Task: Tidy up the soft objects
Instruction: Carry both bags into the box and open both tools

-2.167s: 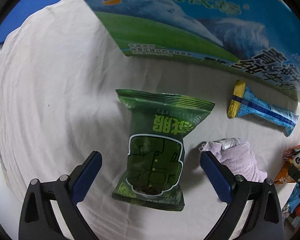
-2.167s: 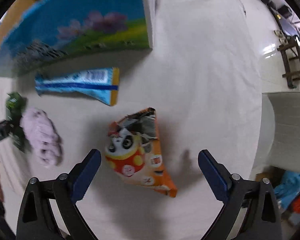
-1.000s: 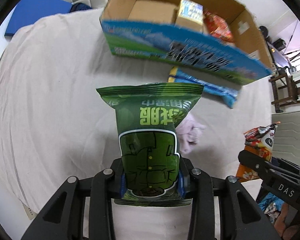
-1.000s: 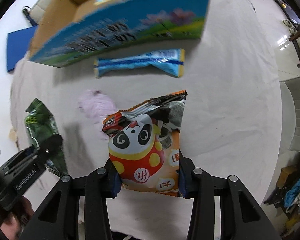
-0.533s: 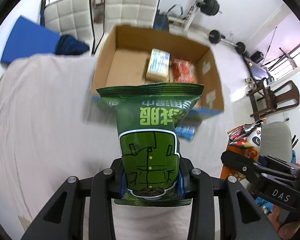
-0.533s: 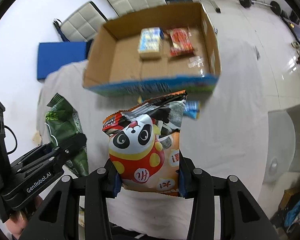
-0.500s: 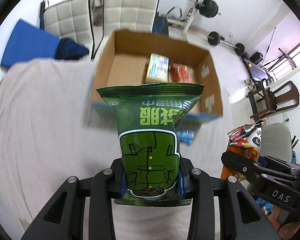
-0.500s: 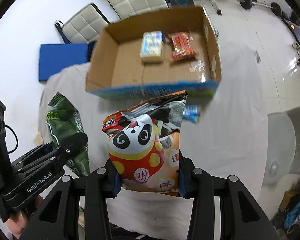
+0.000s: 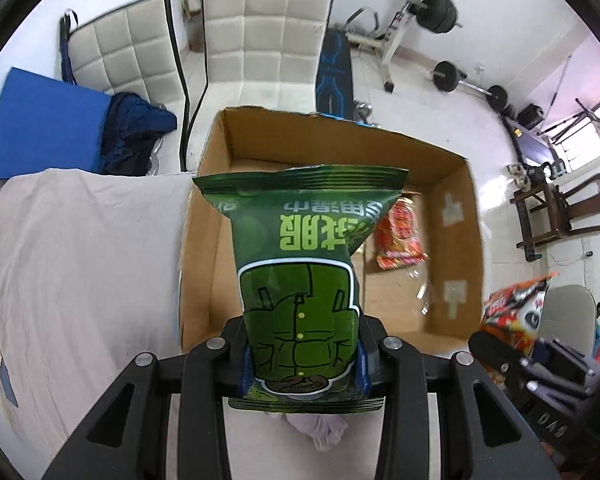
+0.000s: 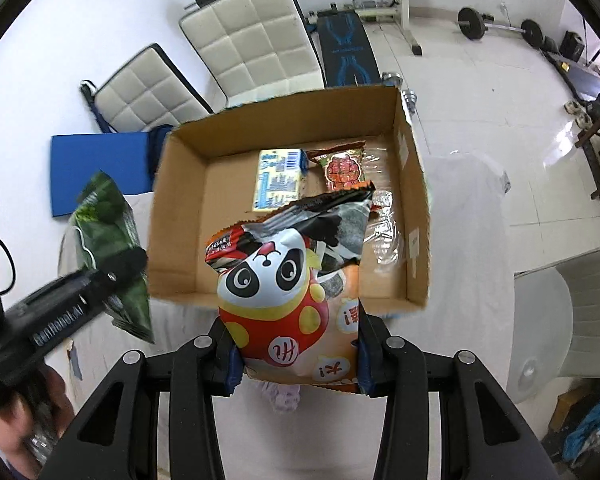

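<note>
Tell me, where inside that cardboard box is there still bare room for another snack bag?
The open brown cardboard box has bare floor along its left wall. Its far right is crowded: a blue-and-yellow packet, a red snack packet and crumpled clear plastic.

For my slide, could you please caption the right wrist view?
Right gripper holds a panda snack bag above an open cardboard box.

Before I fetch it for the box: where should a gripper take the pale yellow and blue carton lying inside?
Take the carton across its two long edges near the middle, coming straight down from above. It lies flat on the cardboard box floor, long axis pointing at the far wall. The red snack packet sits close on its right side, so that finger has little room; bare floor lies to its left.
</note>
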A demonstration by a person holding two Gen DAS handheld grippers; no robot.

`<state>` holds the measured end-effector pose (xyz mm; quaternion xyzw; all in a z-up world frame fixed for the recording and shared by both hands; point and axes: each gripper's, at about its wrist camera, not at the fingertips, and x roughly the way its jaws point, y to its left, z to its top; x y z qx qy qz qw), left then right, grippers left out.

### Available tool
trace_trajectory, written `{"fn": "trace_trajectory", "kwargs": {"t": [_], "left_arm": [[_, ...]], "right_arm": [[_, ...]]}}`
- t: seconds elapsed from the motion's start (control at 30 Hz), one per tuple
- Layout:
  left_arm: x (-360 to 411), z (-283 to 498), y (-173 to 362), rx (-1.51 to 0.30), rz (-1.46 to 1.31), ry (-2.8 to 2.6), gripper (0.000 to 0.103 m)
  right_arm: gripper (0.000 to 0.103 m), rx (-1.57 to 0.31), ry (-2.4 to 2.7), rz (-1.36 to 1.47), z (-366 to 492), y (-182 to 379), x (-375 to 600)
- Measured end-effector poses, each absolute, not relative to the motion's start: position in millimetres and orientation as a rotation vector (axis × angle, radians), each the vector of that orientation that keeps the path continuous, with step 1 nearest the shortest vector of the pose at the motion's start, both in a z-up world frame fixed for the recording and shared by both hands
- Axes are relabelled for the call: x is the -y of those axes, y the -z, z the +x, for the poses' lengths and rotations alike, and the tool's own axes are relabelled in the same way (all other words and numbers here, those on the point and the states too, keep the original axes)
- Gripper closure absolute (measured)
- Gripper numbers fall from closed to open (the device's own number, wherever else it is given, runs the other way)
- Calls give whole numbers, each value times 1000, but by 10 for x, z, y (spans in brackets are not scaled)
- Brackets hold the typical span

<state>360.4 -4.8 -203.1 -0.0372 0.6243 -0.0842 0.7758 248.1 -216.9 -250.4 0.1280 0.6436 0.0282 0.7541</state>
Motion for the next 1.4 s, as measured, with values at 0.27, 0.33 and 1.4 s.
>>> {"fn": "trace_trajectory", "kwargs": {"t": [0.27, 0.33, 1.4], "left_arm": [[24, 4178, 2534, -1455, -38, 146, 69], [30, 4295, 2656, -1475, -28, 142, 69], [151, 4918, 3137, -1584, -42, 128, 56]], "right_arm": [[58, -1529, -129, -3, 2999, 3178, 2050], [57, -1565, -150, -46, 3069, 3339, 2041], [33, -1736, -256, -156, 3365, 4244, 1947]]}}
